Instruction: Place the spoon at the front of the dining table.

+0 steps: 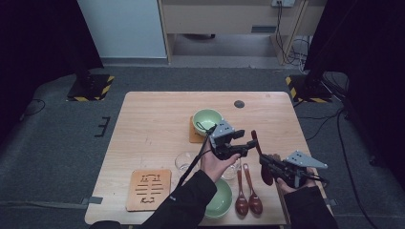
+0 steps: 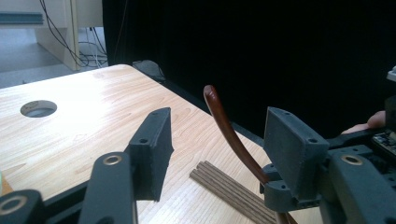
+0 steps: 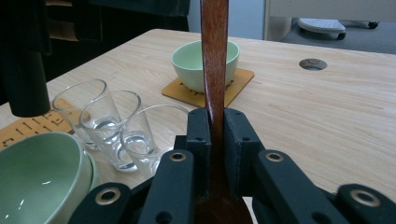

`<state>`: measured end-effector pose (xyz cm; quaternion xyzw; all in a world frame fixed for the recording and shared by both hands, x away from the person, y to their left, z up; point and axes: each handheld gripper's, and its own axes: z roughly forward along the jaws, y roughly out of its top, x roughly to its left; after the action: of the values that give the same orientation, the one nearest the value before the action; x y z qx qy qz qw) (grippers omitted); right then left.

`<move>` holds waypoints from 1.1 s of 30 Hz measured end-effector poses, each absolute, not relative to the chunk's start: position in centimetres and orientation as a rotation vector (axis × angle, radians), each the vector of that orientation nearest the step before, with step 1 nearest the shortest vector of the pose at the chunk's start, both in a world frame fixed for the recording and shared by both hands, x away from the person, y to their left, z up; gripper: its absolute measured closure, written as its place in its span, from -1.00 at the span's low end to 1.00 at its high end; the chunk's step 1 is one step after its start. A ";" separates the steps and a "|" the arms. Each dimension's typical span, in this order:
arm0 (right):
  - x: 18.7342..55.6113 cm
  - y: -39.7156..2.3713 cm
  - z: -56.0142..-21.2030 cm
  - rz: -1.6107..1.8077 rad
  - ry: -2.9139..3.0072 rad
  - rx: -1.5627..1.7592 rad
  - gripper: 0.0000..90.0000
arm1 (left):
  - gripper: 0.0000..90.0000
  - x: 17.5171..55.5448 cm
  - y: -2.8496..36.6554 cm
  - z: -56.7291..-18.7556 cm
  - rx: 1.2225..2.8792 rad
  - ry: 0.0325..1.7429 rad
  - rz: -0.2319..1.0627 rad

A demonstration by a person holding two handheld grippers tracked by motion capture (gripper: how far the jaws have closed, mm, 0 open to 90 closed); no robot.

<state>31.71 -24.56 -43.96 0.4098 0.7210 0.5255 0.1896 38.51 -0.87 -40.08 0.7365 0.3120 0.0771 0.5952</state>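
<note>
We note one dark reddish-brown wooden spoon, glossy, raised off the table near its right front corner. In the high view its bowl end sits low at about 5 o'clock and its slim handle runs toward 11 o'clock. In the right gripper view the handle stands upright, straight to 12 o'clock. In the left gripper view it curves up to 11 o'clock, the rounded tip free in the air.

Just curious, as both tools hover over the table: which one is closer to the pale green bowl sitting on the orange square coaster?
Left. The left gripper hovers just beside the pale green bowl, toward the person. The right gripper sits farther off near the table's edge, clamped on a brown wooden spoon.
</note>
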 end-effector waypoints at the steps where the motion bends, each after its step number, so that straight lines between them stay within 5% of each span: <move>1: 31.7 -24.6 -44.0 1.478 2.028 1.153 0.81 | -0.06 38.5 -0.9 -40.1 1.713 0.727 0.179; 33: 31.5 -24.0 -43.7 1.504 2.045 1.090 0.81 | 0.46 38.5 -2.3 -40.4 1.722 0.745 0.121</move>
<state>31.53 -23.96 -43.73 0.3874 0.7271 0.5345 0.1883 38.49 -2.25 -40.38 0.7398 0.3199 0.0518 0.5897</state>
